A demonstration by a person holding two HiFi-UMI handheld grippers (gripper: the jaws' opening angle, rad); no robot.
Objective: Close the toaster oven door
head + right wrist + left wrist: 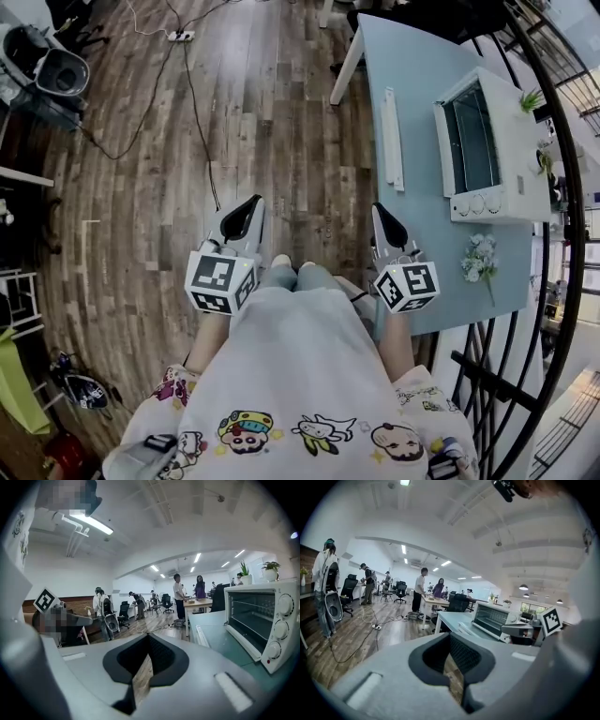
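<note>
White-cased, the toaster oven (492,150) is seen from above in the head view, at the upper right on a pale blue table (412,66). Its glass door (248,620) and knobs (280,629) are shown face-on only in the right gripper view. The left gripper (251,200) and right gripper (378,208) are held closed and empty at lower centre. The oven lies up and right of both, untouched.

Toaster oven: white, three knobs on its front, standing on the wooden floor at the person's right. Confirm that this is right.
Not quite. The toaster oven does not stand on the floor. It stands on the light blue table, as the head view shows. The rest holds: it is white, has three knobs on its front and is at the person's right.
</note>
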